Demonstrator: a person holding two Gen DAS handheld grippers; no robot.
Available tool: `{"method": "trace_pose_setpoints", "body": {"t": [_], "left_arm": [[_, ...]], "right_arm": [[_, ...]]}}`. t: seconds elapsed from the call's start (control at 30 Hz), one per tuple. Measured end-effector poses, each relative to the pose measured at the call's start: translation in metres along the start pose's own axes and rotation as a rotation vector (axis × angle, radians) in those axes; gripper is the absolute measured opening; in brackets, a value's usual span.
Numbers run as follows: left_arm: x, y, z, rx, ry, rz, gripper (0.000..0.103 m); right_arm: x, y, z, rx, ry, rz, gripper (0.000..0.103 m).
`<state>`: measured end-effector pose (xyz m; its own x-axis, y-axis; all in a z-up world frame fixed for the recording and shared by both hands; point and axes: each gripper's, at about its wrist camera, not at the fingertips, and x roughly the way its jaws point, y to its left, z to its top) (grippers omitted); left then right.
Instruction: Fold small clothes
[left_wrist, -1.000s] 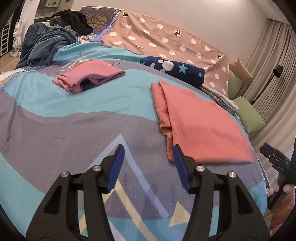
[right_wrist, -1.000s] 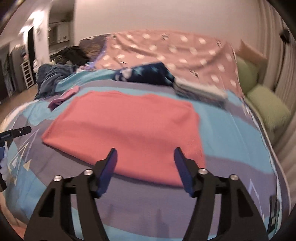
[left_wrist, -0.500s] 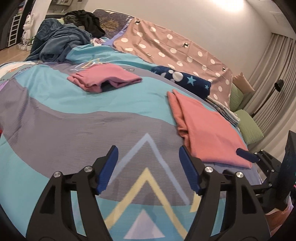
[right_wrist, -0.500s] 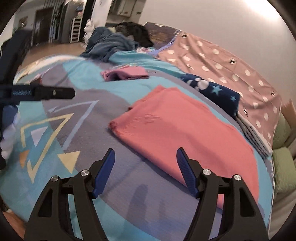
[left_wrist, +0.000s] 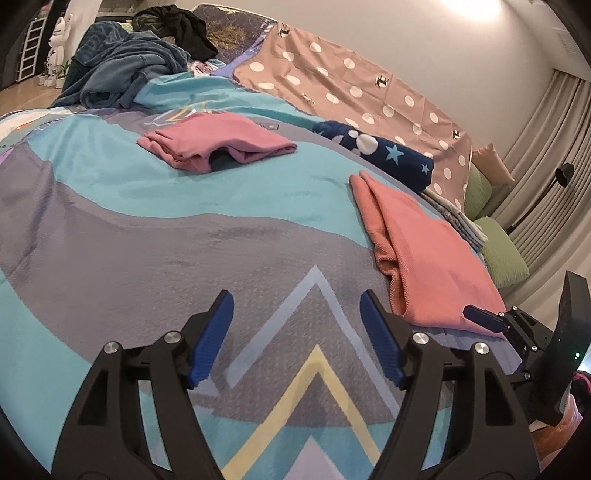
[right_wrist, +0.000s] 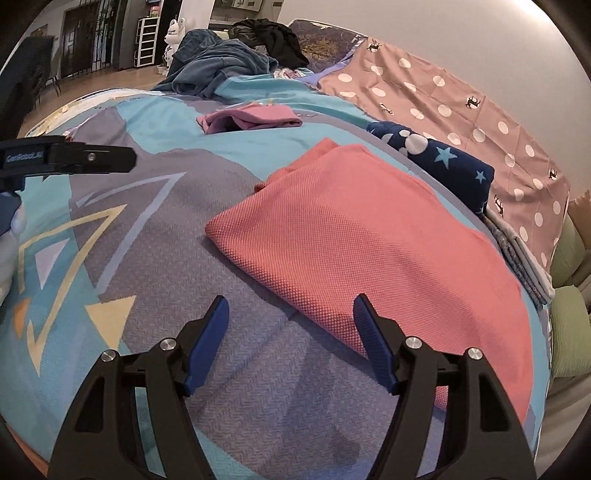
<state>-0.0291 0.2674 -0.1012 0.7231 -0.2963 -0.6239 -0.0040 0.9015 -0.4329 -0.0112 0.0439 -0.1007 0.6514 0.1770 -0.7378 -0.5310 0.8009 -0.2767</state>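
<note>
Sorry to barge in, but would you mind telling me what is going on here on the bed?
A person is folding small clothes on a bed, a two-finger gripper in each hand. The coral garment lies flat, folded over once. The left gripper has just been opening and holds nothing, over bare bedspread. The right gripper is open at the garment's near edge, not gripping it. A folded pink garment lies farther back, and a navy star-print piece lies beyond the coral one.

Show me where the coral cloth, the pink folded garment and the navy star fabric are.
coral cloth (right_wrist: 369, 236): right wrist view, middle of its top layer.
pink folded garment (left_wrist: 218, 140): left wrist view, its flat upper face.
navy star fabric (left_wrist: 384, 155): left wrist view, its middle.
</note>
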Motion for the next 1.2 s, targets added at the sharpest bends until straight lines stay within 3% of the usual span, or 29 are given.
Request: {"method": "trace_pose_setpoints", "body": {"t": [0.2,0.43,0.77,1.2], "left_arm": [[0.013,-0.006,0.003,0.016,0.022,-0.010,0.072],[0.019,-0.005,0.010,-0.001,0.029,-0.032,0.072],[0.032,-0.010,0.013,0.008,0.053,-0.048,0.072],[0.033,-0.014,0.012,0.018,0.049,-0.056,0.072]], "right_arm": [[0.009,0.003,0.010,-0.024,0.004,-0.006,0.071],[0.031,0.011,0.033,-0.043,0.014,-0.082,0.074],[0.032,-0.002,0.031,0.029,0.014,-0.022,0.074],[0.035,0.007,0.037,-0.018,0.012,-0.071,0.074]]}}
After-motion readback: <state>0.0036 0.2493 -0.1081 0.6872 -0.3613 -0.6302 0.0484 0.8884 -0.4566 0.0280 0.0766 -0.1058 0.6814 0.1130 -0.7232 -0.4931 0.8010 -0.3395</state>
